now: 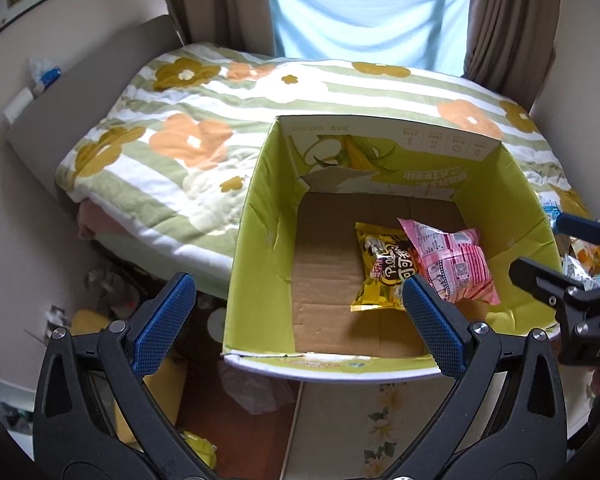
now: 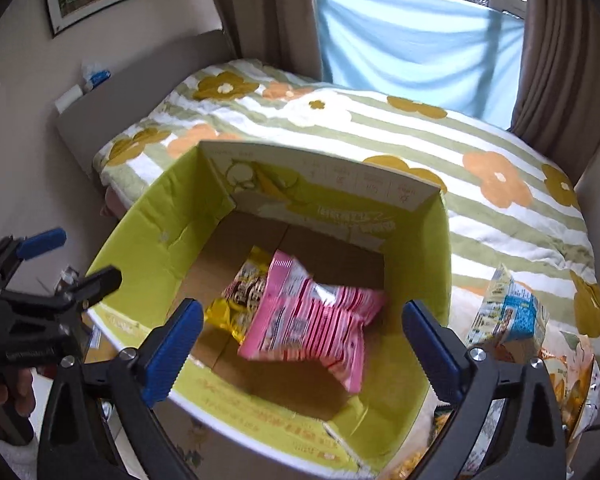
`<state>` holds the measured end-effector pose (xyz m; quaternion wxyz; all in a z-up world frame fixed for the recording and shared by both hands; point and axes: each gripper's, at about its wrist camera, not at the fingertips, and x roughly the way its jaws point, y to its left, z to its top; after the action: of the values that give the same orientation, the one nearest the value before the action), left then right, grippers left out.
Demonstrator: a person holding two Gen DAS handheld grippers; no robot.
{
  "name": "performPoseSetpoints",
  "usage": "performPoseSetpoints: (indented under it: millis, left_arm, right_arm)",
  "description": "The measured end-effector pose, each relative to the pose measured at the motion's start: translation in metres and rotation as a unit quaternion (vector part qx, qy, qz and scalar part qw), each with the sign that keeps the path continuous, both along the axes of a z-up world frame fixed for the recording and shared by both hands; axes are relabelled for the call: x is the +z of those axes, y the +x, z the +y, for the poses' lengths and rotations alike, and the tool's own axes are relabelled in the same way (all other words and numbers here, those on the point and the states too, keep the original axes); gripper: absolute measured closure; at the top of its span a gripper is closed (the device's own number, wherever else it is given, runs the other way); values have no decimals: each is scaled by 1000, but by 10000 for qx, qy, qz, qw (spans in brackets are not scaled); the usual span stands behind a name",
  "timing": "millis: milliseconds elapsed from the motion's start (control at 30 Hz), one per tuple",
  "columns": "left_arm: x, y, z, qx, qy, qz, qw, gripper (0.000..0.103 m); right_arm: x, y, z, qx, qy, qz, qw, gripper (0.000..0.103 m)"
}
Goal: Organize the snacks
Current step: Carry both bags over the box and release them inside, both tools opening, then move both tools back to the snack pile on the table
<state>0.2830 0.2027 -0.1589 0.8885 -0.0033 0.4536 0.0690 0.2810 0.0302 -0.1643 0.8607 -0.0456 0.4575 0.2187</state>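
An open cardboard box with a lime-green lining [image 1: 256,240] [image 2: 148,232] stands by the bed. On its floor lie a yellow snack bag [image 1: 380,268] [image 2: 236,300] and a pink striped snack bag [image 1: 456,264] [image 2: 312,316], the pink one overlapping the yellow. My left gripper [image 1: 296,320] is open and empty above the box's near left side; it also shows in the right wrist view [image 2: 76,256]. My right gripper [image 2: 304,344] is open and empty above the pink bag; it also shows in the left wrist view [image 1: 540,248].
More snack packets lie to the right of the box, a blue and white one [image 2: 512,312] uppermost. A bed with a flowered green-striped quilt [image 1: 220,120] lies behind the box. Clutter covers the floor at the left [image 1: 112,280]. Curtains and a window are at the back.
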Motion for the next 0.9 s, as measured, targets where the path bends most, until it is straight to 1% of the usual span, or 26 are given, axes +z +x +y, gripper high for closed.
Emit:
performPoseSetpoints:
  millis: [100, 233, 400, 633, 900]
  left_arm:
    - [5, -5, 0, 12, -48, -38, 10000, 0]
    - [19, -12, -6, -67, -46, -198, 9998, 0]
    - [33, -19, -17, -294, -35, -348, 9990, 0]
    - [42, -23, -44, -857, -141, -445, 9952, 0]
    - [48, -25, -95, -1547, -332, -492, 9862, 0]
  right_arm:
    - [5, -5, -4, -19, 30, 1, 10000, 4]
    - [15, -13, -12, -100, 30, -32, 9999, 4]
    - [31, -27, -21, -279, -6, -260, 9993, 4]
    - [45, -46, -45, -700, 38, -400, 9967, 4]
    - [59, -69, -95, -1337, -68, -576, 9893, 4]
